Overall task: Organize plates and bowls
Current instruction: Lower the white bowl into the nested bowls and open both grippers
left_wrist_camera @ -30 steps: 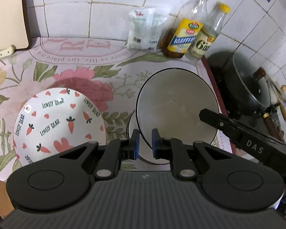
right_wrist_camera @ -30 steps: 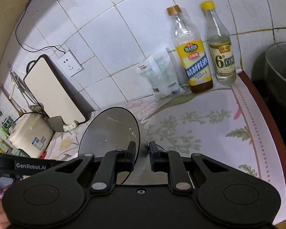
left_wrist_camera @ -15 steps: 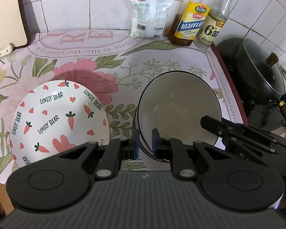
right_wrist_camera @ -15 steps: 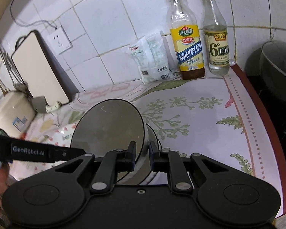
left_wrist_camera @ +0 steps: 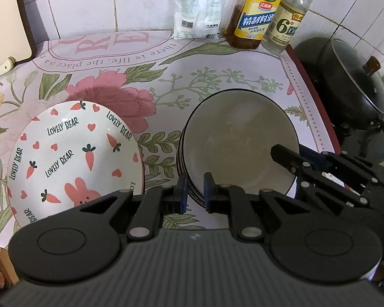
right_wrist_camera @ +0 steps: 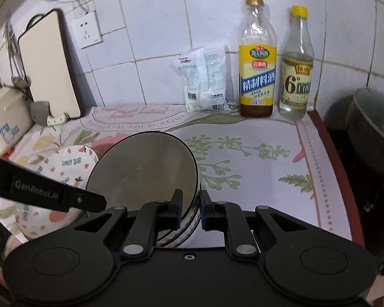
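Open floral cloth (left_wrist_camera: 217,58) is left at 12 o'clock; passage beyond is blocked by two glass bottles (left_wrist_camera: 256,12).

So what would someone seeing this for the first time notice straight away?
Probably the black-rimmed bowl stack at centre, with the right tool straddling its rim. Next, the carrot-and-bunny plate to its left, then two bottles against the tiled wall.
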Action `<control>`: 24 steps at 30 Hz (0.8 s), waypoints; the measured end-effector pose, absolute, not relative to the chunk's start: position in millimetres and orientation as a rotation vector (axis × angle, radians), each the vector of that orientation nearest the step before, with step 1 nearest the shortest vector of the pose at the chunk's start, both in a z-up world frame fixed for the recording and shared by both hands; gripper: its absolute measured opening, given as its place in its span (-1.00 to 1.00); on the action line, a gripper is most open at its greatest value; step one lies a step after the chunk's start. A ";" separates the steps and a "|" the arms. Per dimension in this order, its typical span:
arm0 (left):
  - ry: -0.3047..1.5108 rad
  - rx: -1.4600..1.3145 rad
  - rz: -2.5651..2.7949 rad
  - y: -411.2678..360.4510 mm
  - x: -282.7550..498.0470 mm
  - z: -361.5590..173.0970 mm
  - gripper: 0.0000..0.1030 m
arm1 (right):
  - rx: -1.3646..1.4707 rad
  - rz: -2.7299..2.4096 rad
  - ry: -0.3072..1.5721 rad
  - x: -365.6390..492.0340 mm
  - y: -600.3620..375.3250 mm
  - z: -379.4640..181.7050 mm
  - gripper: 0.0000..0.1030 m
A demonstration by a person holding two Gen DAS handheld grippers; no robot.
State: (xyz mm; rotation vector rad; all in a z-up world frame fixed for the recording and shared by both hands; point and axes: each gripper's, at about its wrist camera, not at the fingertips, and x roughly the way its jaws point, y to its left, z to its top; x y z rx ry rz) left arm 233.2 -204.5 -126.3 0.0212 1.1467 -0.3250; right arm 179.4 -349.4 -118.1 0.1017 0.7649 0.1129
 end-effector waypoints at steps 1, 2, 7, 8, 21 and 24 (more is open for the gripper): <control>1.145 0.024 -0.321 -204.9 233.3 -126.3 -0.78 | 0.079 0.112 0.763 179.5 -346.9 -118.3 -0.66; 1.142 0.027 -0.318 -205.3 233.1 -126.2 -0.78 | 0.060 0.107 0.761 179.8 -344.7 -118.6 -0.66; 1.130 0.036 -0.302 -205.7 232.6 -127.1 -0.78 | 0.026 0.093 0.753 181.1 -340.7 -120.1 -0.66; 1.129 0.034 -0.298 -205.5 232.8 -127.5 -0.78 | 0.020 0.091 0.752 180.9 -339.5 -120.3 -0.66; 1.071 -0.027 -0.320 -197.4 206.9 -98.8 -0.73 | 0.013 -0.017 0.669 150.2 -317.0 -89.8 -0.50; 1.041 -0.015 -0.330 -193.5 196.2 -89.2 -0.71 | 0.021 -0.027 0.641 134.0 -316.7 -80.3 -0.49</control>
